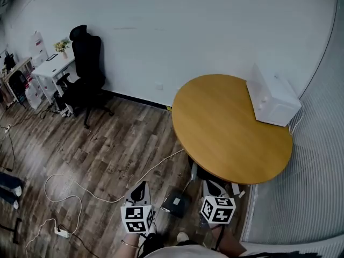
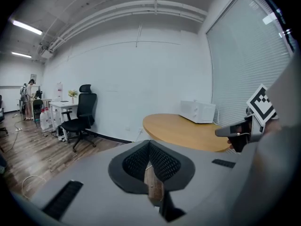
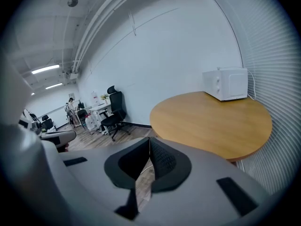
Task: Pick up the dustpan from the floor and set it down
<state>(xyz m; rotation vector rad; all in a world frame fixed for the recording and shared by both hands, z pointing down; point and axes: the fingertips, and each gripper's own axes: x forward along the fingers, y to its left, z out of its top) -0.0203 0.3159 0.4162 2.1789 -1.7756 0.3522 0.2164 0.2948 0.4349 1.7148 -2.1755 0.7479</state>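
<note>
In the head view a dark, flat thing with a pale rim lies on the wooden floor between my two grippers; it may be the dustpan, though I cannot tell for sure. My left gripper is held just left of it and my right gripper just right of it, both above the floor. The left gripper has its black pads meeting at the tips with nothing between them. On the right gripper the jaws are likewise shut and empty. Neither gripper view shows the dark thing.
A round wooden table stands ahead to the right, with a white microwave on its far edge. A black office chair and a white desk stand at the far left. White cables and a power strip lie on the floor.
</note>
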